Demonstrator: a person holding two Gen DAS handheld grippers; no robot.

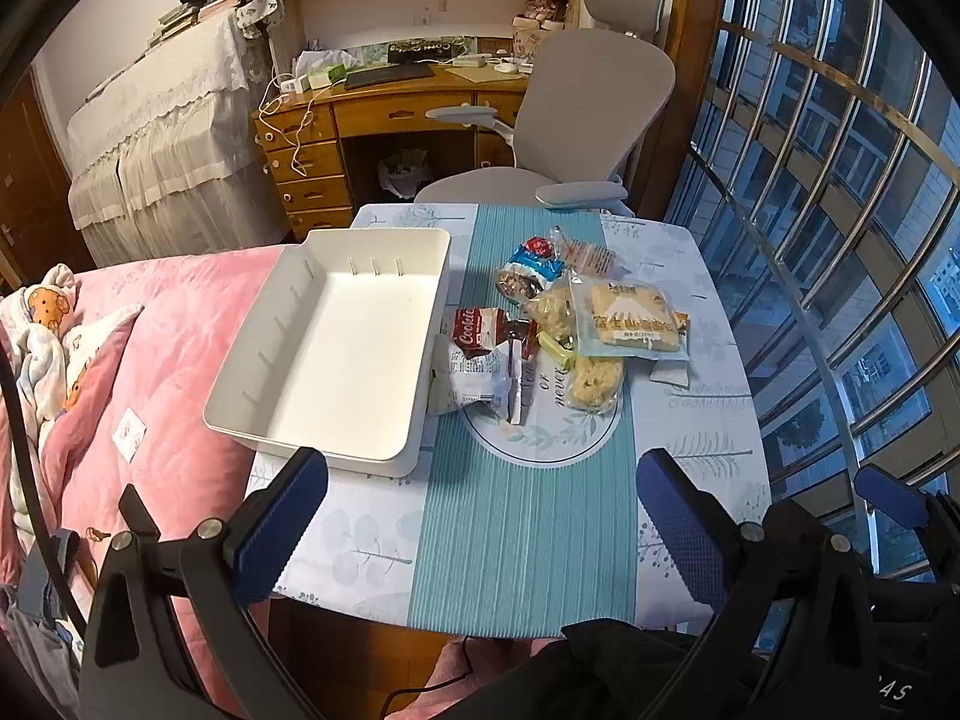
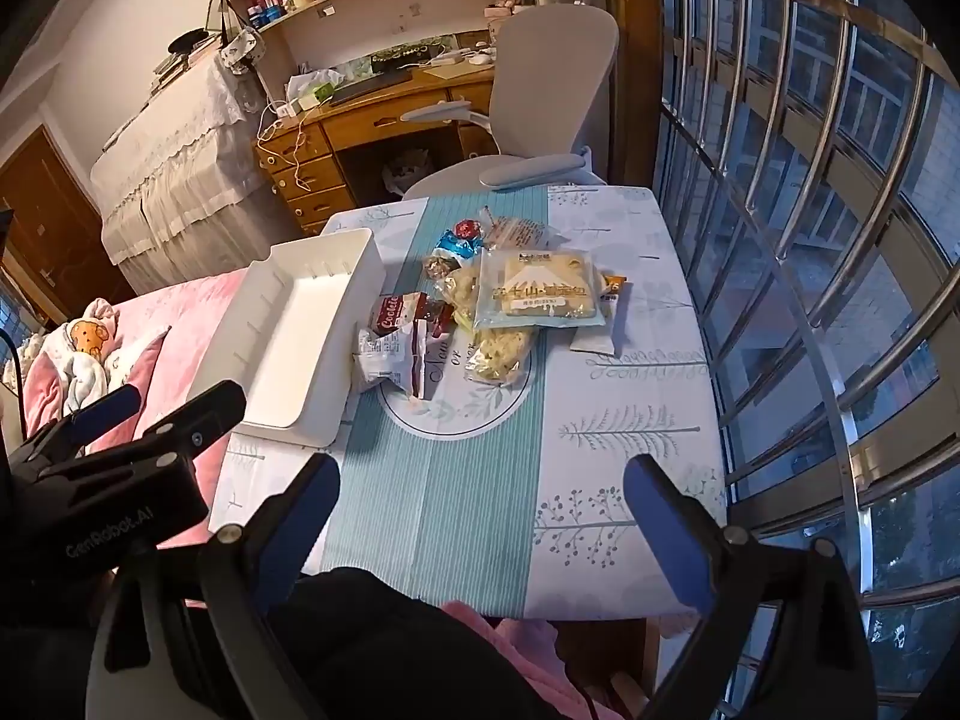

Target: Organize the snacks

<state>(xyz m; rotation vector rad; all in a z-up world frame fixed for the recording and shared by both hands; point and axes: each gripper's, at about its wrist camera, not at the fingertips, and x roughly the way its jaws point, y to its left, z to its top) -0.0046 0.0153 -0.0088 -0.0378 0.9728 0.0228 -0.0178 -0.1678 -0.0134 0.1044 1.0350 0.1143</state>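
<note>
**A:** What lies on the tabletop (image 1: 708,312)?

**B:** A small tabletop under a pale leaf-print cloth with a teal striped runner. On its left side sits a shallow white plastic tray (image 1: 336,348), bare inside, its left edge overhanging a pink bed (image 1: 180,360). Just right of the tray is a loose heap of snacks: a brown-and-white cookie packet (image 1: 480,354), a blue-and-red wrapped snack (image 1: 531,267), a clear bag of pale yellow puffs (image 1: 591,381), and a flat light-blue packet with a mountain picture (image 1: 630,318) lying on top. Something orange pokes out beneath it, too hidden to identify.

**A:** And the grippers?

**B:** The left gripper (image 1: 483,510) hovers over the near edge, blue pads spread wide, pinching nothing. The right gripper (image 2: 483,507) hangs likewise, spread and empty, well apart from the snacks.
</note>
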